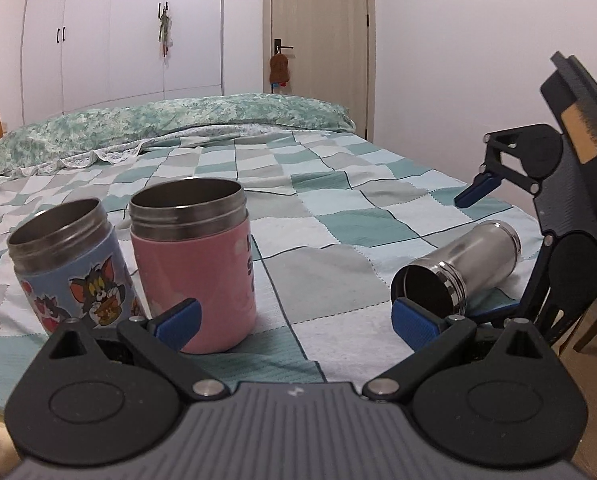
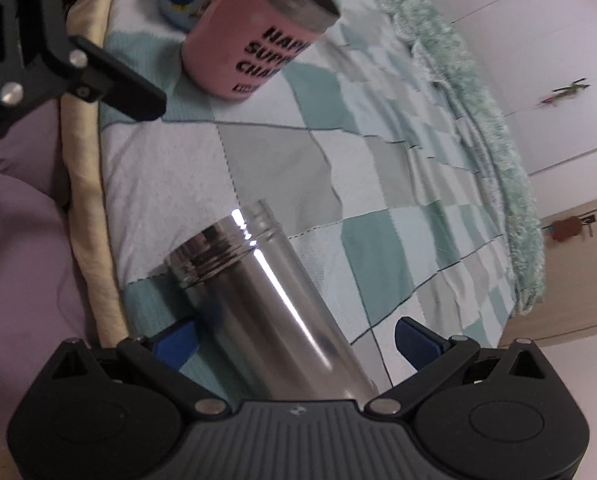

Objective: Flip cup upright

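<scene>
A steel cup [image 1: 458, 270] lies on its side on a checked bedspread [image 1: 326, 216], mouth turned toward the near edge of the bed, as the right gripper [image 2: 294, 340] straddles its body with jaws spread and neither blue pad [image 2: 416, 340] yet seen to touch the metal. The left gripper [image 1: 294, 320] hangs spread and empty near the edge, in front of a pink cup [image 1: 194, 264] and a cartoon cup [image 1: 66, 272], both standing upright just beside each other.

The likely trouble is slip: the cup is round, polished and resting on soft cloth, so a squeeze that lands off its centre line could squirt it out or roll it sideways. The bed edge is close on the mouth side (the right wrist view shows the cream border [image 2: 86, 200] and the drop beyond, just past the cup's mouth), so a roll that way could send it off. A grip taken too near the base would leave the mouth end heavy through the swing. Setting down on yielding fabric could also let a tall, narrow cup topple.

Open room lies across the middle of the bed, away from the edge, where nothing stands between the steel cup and the pink one. The rumpled quilt [image 1: 170, 120] lies well apart at the far side.
</scene>
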Demonstrator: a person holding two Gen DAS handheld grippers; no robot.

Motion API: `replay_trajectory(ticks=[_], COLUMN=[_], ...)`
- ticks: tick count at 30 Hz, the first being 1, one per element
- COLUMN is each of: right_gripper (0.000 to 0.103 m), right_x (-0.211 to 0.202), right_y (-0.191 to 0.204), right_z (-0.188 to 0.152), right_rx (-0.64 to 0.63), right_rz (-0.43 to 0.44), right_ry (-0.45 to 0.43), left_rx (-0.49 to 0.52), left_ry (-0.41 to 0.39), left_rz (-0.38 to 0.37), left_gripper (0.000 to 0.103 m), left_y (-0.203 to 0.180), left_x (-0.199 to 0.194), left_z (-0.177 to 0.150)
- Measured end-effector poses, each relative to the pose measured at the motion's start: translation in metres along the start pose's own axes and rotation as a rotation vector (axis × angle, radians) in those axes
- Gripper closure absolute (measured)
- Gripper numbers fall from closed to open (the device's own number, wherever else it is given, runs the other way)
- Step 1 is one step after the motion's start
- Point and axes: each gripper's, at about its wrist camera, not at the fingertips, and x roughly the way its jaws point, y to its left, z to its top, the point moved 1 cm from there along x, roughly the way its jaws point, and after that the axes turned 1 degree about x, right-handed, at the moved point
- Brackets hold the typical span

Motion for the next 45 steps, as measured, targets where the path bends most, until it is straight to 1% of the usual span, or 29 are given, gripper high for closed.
replay_trajectory(ticks=[1, 3, 4, 5, 8, 10, 12, 14, 17, 19, 21, 24, 27, 30, 36, 38, 40, 41, 43, 45], right_gripper=[0.002, 0.011, 0.024, 0.026, 0.028, 0.028, 0.028, 0.028, 0.028, 0.028, 0.029, 0.031, 0.034, 0.036, 0.037, 0.036, 0.035, 0.026, 0.012, 0.011], right_x=[0.003, 0.006, 0.007, 0.008, 0.009, 0.009, 0.010, 0.013, 0.017, 0.022, 0.027, 0.031, 0.033, 0.034, 0.035, 0.038, 0.041, 0.041, 0.039, 0.032], right_y=[0.000, 0.001, 0.001, 0.002, 0.005, 0.000, -0.008, -0.019, -0.041, -0.059, -0.072, -0.081, -0.085, -0.080, -0.070, -0.066, -0.064, -0.064, -0.067, -0.072], right_z=[0.001, 0.002, 0.004, 0.005, 0.008, 0.011, 0.015, 0.020, 0.026, 0.026, 0.021, 0.010, -0.002, -0.008, -0.020, -0.018, -0.015, -0.012, -0.005, 0.003], right_rx=[-0.009, -0.030, -0.041, -0.051, -0.098, -0.080, -0.031, 0.065, 0.272, 0.469, 0.646, 0.897, 1.113, 1.290, 1.515, 1.514, 1.485, 1.454, 1.392, 1.315], right_rz=[0.010, 0.039, 0.065, 0.092, 0.092, 0.115, 0.154, 0.211, 0.334, 0.411, 0.469, 0.527, 0.563, 0.574, 0.541, 0.530, 0.531, 0.525, 0.508, 0.461], right_ry=[0.003, 0.012, 0.019, 0.025, 0.052, 0.079, 0.119, 0.170, 0.248, 0.297, 0.328, 0.341, 0.327, 0.316, 0.264, 0.246, 0.253, 0.260, 0.264, 0.242], left_rx=[0.001, 0.004, 0.004, 0.004, 0.002, 0.000, -0.001, -0.002, -0.008, -0.022, -0.037, -0.049, -0.066, -0.075, -0.077, -0.077, -0.072, -0.068, -0.063, -0.058], left_ry=[0.003, 0.008, 0.010, 0.011, 0.013, 0.012, 0.009, 0.003, -0.005, -0.007, -0.011, -0.017, -0.014, -0.009, -0.009, -0.005, -0.002, -0.002, -0.001, 0.000], left_rz=[-0.003, -0.003, -0.004, -0.007, -0.012, -0.013, -0.014, -0.016, -0.012, -0.020, -0.031, -0.046, -0.056, -0.066, -0.071, -0.071, -0.072, -0.073, -0.075, -0.078], left_gripper=[0.000, 0.000, 0.000, 0.000, 0.000, 0.000, 0.000, 0.000, 0.000, 0.000, 0.000, 0.000, 0.000, 0.000, 0.000, 0.000, 0.000, 0.000, 0.000, 0.000], left_y=[0.000, 0.000, 0.000, 0.000, 0.000, 0.001, 0.002, 0.004, 0.008, 0.014, 0.019, 0.027, 0.034, 0.037, 0.038, 0.038, 0.038, 0.038, 0.038, 0.039], left_x=[0.002, 0.006, 0.007, 0.008, 0.009, 0.008, 0.006, 0.004, 0.001, -0.001, -0.001, -0.002, 0.000, 0.002, 0.003, 0.004, 0.004, 0.004, 0.004, 0.004], left_z=[0.000, -0.001, 0.000, 0.000, -0.001, -0.001, -0.001, -0.001, -0.001, -0.002, -0.003, -0.005, -0.006, -0.007, -0.007, -0.007, -0.007, -0.007, -0.007, -0.006])
